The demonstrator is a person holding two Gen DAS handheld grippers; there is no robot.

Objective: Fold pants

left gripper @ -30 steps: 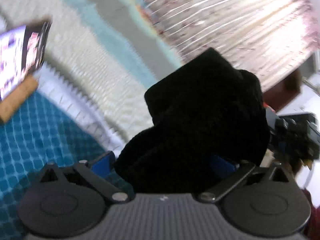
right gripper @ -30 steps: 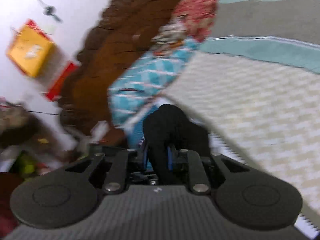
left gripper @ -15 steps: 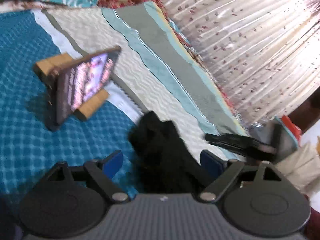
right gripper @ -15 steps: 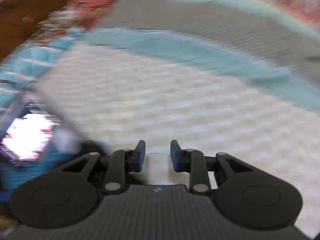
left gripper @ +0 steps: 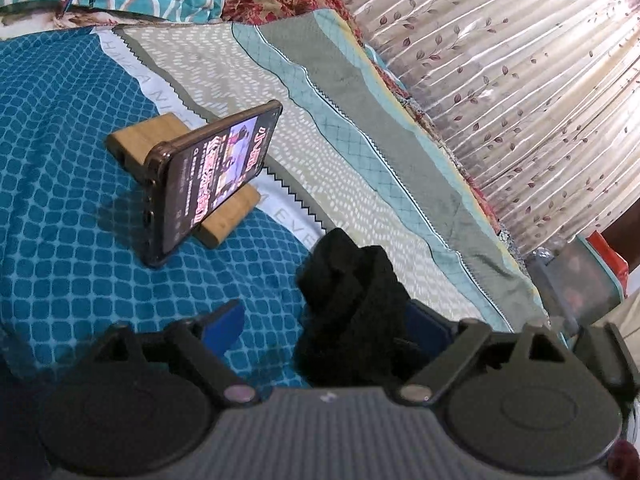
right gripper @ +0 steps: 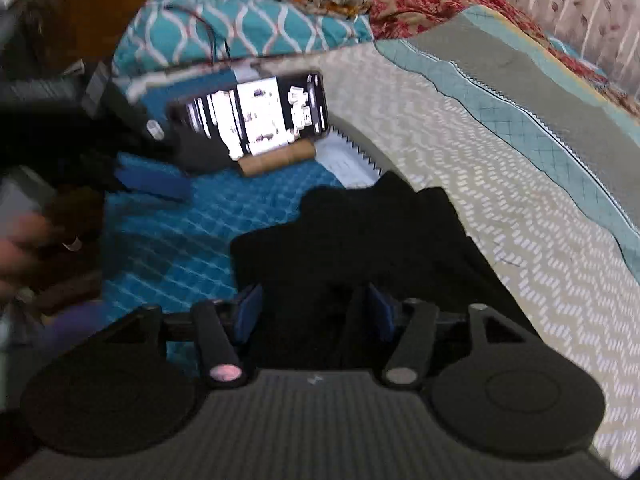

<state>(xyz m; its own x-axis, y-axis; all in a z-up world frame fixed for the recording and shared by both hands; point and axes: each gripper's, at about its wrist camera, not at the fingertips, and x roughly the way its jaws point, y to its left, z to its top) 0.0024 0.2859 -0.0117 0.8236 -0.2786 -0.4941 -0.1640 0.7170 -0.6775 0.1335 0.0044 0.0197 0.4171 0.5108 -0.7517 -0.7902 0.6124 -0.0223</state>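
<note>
Left wrist view: the black pants (left gripper: 352, 312) lie bunched on the bed, a dark heap rising between the blue pads of the left gripper (left gripper: 324, 320). The jaws stand wide; the left pad is clear of the cloth, the right pad is half hidden behind it, so whether it touches cannot be told. Ahead and to the left, a phone (left gripper: 208, 176) with a lit screen leans on a wooden stand (left gripper: 224, 216), close to the heap. The blue checked bedspread (left gripper: 72, 184) is bare to the left of the stand. To the right the striped quilt (left gripper: 340, 128) runs to the bed's edge, with a leaf-print curtain (left gripper: 520, 92) just beyond it.

Right wrist view, somewhat blurred: the pants (right gripper: 352, 248) spread flat and dark across the bedspread (right gripper: 168, 248) and quilt (right gripper: 500, 184), reaching under the right gripper (right gripper: 314, 312). Its jaws have just been opening; the pads stand apart over the cloth without pinching it. The phone (right gripper: 260, 116) and stand (right gripper: 276, 158) sit just behind the pants. At far left the left gripper (right gripper: 148, 180) and a blurred hand (right gripper: 20, 248) crowd that side. The quilt to the right lies open.
</note>
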